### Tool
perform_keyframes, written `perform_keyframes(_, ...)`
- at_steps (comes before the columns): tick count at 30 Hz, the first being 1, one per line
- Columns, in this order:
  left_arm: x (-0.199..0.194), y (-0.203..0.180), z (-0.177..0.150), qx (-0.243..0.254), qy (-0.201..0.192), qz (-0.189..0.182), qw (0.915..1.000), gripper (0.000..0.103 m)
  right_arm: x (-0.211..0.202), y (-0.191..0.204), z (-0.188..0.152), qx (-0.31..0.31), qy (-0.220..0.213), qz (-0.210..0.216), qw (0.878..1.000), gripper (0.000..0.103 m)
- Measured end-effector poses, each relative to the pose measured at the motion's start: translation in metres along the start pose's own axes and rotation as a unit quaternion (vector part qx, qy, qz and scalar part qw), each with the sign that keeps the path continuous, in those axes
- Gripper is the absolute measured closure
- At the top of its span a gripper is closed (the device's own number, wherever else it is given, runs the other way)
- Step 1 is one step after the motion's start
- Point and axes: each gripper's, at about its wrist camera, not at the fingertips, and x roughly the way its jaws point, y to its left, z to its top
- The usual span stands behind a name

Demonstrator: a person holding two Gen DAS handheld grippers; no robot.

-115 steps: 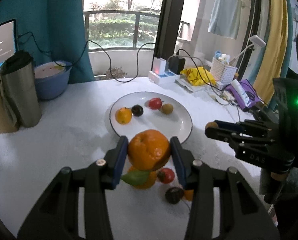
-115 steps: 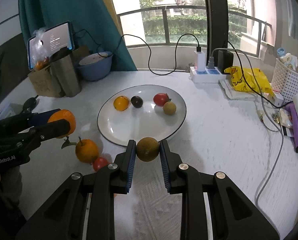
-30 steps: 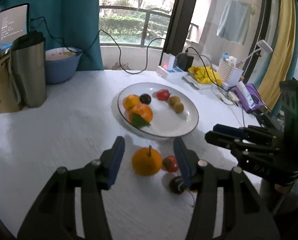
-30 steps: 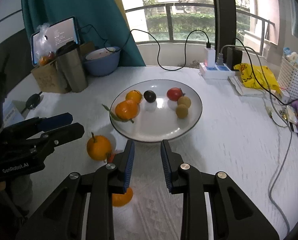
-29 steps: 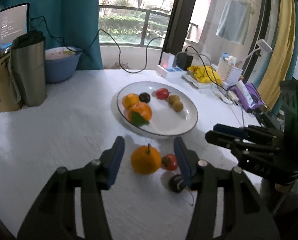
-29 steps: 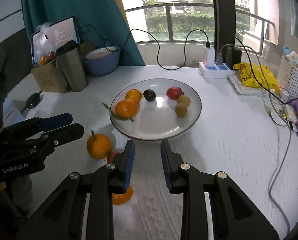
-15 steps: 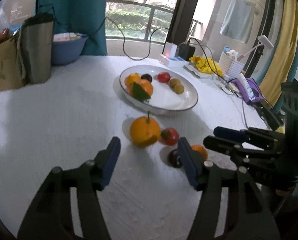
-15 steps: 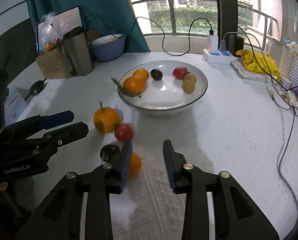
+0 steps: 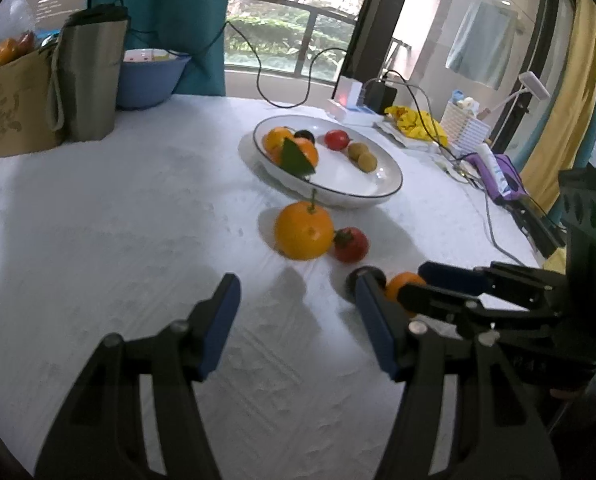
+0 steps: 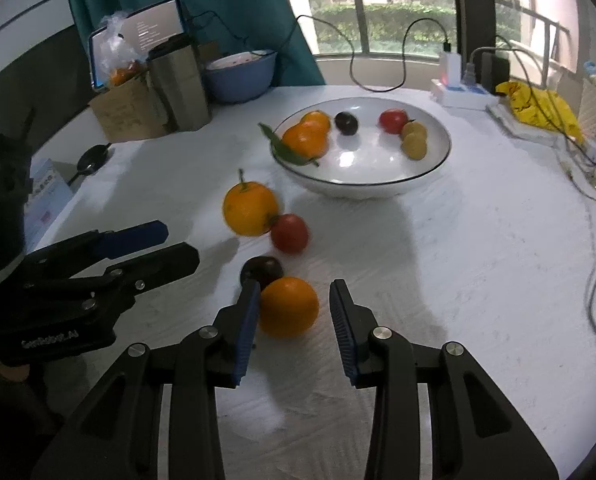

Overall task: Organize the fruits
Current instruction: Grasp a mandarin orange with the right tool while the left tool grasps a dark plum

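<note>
A white plate [image 10: 357, 189] holds two oranges with a leaf [image 10: 305, 139], a dark plum, a red tomato and two small brown fruits. On the cloth in front of it lie a stemmed orange [image 10: 250, 208], a red tomato [image 10: 290, 233], a dark plum [image 10: 264, 267] and a small orange [image 10: 289, 307]. My right gripper [image 10: 294, 300] is open around the small orange, which lies against the left pad and clear of the right one. My left gripper [image 9: 296, 300] is open over bare cloth, just short of the stemmed orange [image 9: 303, 233]. The left gripper's right finger partly hides the small orange [image 9: 402, 281].
A steel tumbler [image 10: 180, 88], a blue bowl [image 10: 240, 76] and a cardboard box [image 10: 126, 114] stand at the back left. A power strip [image 10: 457, 92] with cables and a yellow bag [image 10: 537, 110] sit at the back right. A cable [image 10: 595, 280] runs down the right edge.
The big orange and brown fruit held earlier now lie on the plate. Both grippers have dropped toward the loose fruits with jaws wider; the right one now straddles the small orange.
</note>
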Motion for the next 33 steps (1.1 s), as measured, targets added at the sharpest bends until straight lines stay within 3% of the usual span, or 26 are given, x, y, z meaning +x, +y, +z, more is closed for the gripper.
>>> perform_keyframes(7, -0.003, 0.001, -0.004, 0.001, 0.002, 0.009, 1.0, 0.041, 0.016, 0.003, -0.007, 0.004, 0.024, 0.012, 1.0, 0.065)
perform_keyframes(20, 0.011, -0.037, 0.004, 0.041, 0.016, 0.007, 0.999, 0.041, -0.009, -0.023, -0.009, 0.027, -0.011, 0.026, 0.999, 0.066)
perform_keyframes(33, 0.051, -0.069, 0.011, 0.077, 0.063, 0.029, 0.9946, 0.042, -0.027, -0.067, -0.012, 0.063, -0.035, 0.015, 0.997, 0.066)
